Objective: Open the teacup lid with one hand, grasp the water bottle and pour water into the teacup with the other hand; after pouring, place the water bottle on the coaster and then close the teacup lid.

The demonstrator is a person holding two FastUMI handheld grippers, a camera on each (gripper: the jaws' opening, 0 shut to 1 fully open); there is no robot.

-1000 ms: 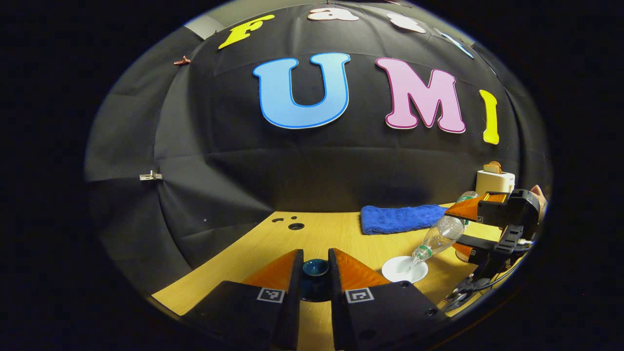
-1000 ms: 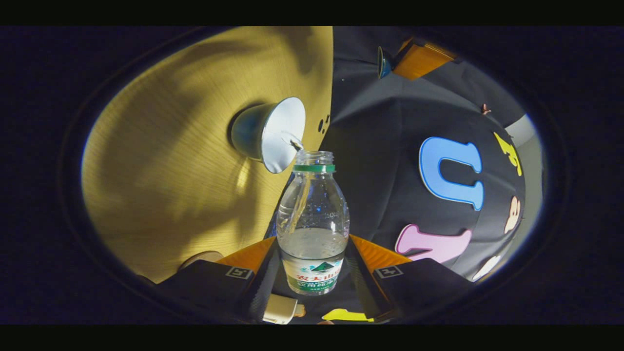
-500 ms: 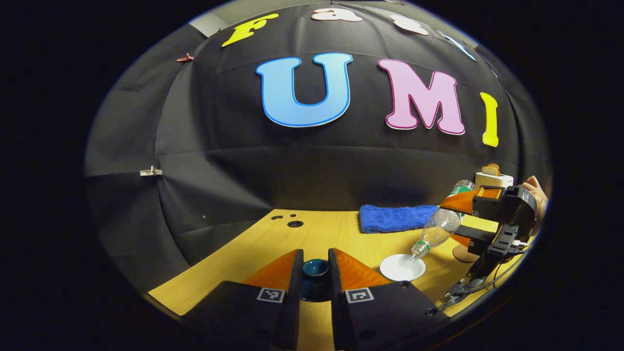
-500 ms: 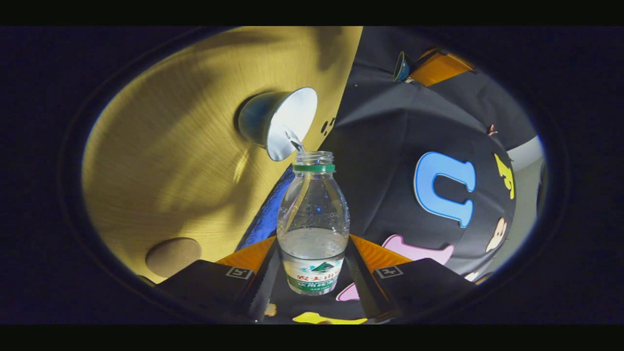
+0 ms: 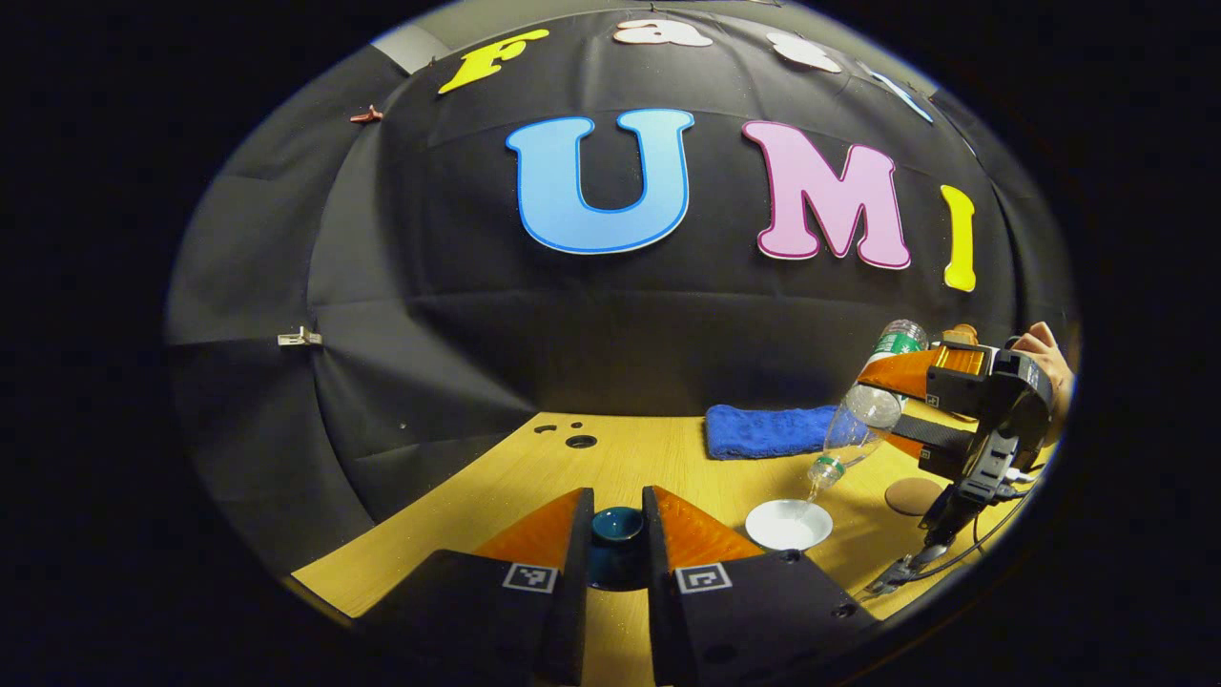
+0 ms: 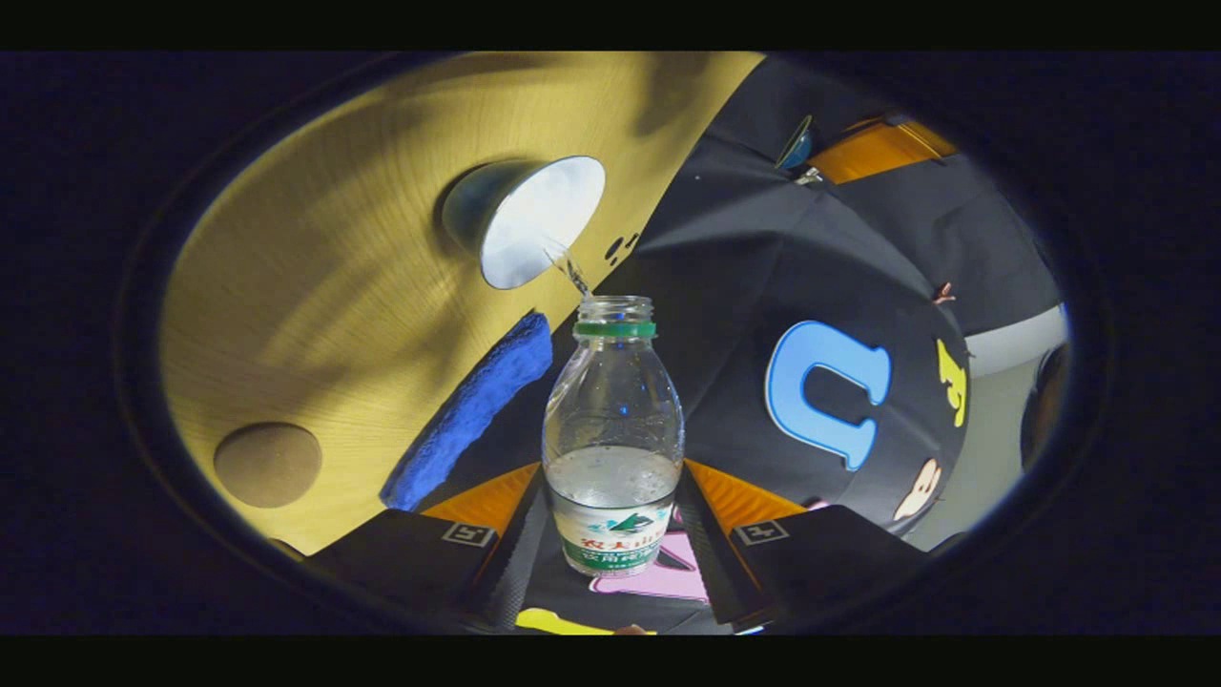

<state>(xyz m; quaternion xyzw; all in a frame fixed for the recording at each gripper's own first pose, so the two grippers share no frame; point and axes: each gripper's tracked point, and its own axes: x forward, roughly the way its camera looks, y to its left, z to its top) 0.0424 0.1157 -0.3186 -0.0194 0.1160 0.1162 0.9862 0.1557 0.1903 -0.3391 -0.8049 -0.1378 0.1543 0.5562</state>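
- The left hand-held gripper (image 5: 617, 534) has its two orange-and-black fingers clamped on the dark teal ceramic teacup lid (image 5: 617, 525), held up off the pale wooden bench (image 5: 534, 477)
- The white-lined, blue-walled teacup (image 5: 788, 524) stands open on the bench, to the right of the lid in the left gripper view
- The right hand-held gripper (image 6: 613, 520) grips the clear plastic water bottle with a green neck ring (image 6: 612, 420), both fingers pressed on its labelled lower part
- In the left gripper view that bottle (image 5: 856, 431) is tilted, mouth down, above the teacup and just right of it; a thin stream of water (image 6: 570, 272) runs from the uncapped mouth into the teacup (image 6: 534, 229)
- Water lies in the lower part of the bottle
- The round brown cork coaster (image 5: 913, 495) lies on the bench to the right of the teacup, apart from it
- A folded blue towel (image 5: 763, 429) lies behind the teacup, by the booth's wall
- A person's hand (image 5: 1045, 353) holds the right hand-held gripper
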